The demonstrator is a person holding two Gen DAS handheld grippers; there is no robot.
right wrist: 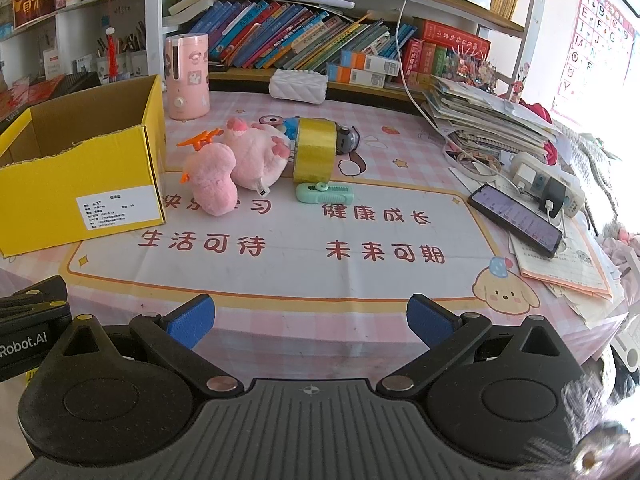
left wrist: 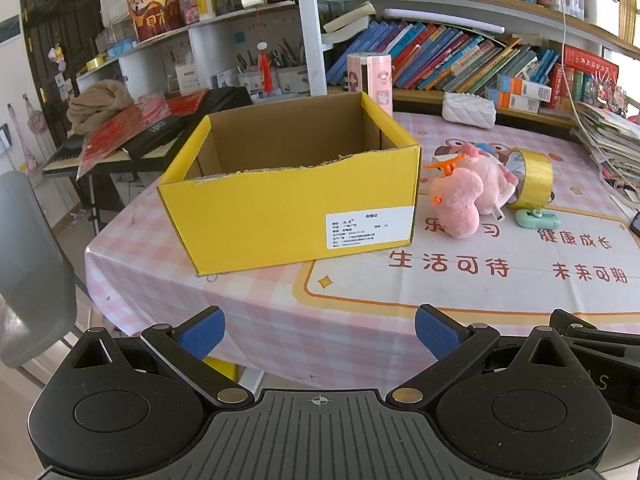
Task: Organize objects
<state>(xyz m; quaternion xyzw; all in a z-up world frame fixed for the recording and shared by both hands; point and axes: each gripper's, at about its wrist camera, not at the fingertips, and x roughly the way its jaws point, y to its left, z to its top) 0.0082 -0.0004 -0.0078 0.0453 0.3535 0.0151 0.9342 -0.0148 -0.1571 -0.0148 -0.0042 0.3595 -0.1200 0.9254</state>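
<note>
An open yellow cardboard box (left wrist: 288,216) (right wrist: 80,184) stands on the left of the pink-checked table, and what I see of its inside is bare. Right of it lie a pink plush toy (left wrist: 472,192) (right wrist: 236,164), an orange clip (left wrist: 444,165) (right wrist: 200,139), a roll of gold tape (left wrist: 534,178) (right wrist: 314,148) and a small mint-green device (left wrist: 538,218) (right wrist: 324,193). My left gripper (left wrist: 320,332) hangs open over the near table edge, in front of the box. My right gripper (right wrist: 310,322) is open too, near the front edge, well short of the toys.
A pink canister (right wrist: 188,76) and a white quilted pouch (right wrist: 298,86) stand at the back by the bookshelves. A phone (right wrist: 516,220), chargers (right wrist: 544,188) and paper stacks (right wrist: 480,120) crowd the table's right side. A grey chair (left wrist: 28,272) sits left of the table.
</note>
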